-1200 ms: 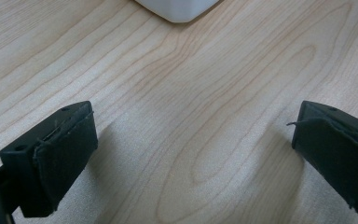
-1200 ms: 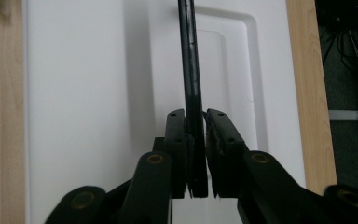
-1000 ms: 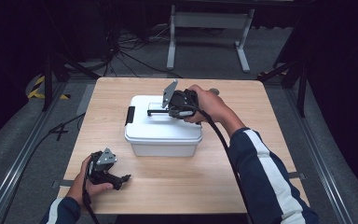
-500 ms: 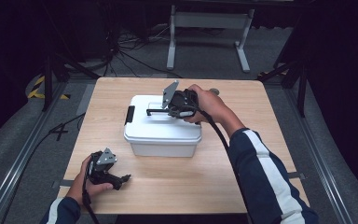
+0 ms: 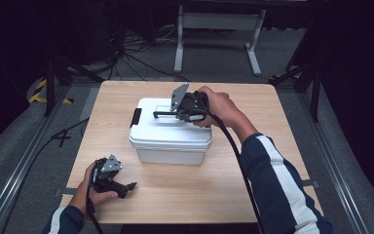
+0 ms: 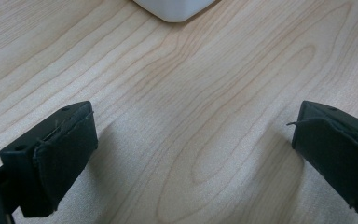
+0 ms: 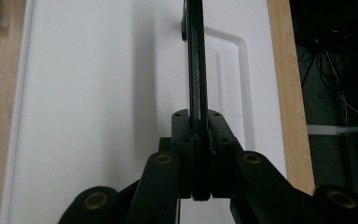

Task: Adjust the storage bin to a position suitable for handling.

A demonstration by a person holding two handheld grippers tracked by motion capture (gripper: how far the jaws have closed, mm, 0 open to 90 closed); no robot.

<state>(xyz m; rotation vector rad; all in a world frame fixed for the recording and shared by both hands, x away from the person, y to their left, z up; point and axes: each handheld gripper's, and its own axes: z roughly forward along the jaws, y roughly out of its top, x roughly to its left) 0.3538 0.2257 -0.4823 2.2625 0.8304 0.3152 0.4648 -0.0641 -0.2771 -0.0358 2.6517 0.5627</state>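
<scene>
Nothing has moved since the earlier frame: both hands hold their places. At the centre of the high view, a white lidded plastic storage box (image 5: 170, 134) sits on the wooden table (image 5: 253, 170). The right gripper (image 5: 157, 115) is clamped tight on the box's thin black carry handle (image 7: 195, 60), which stands raised above the lid. At lower left, the left gripper (image 5: 130, 186) rests on the table, jaws wide apart and empty. The box looks rigid, smooth and probably light; the hinged handle seems the surest hold, though the box may swing.
</scene>
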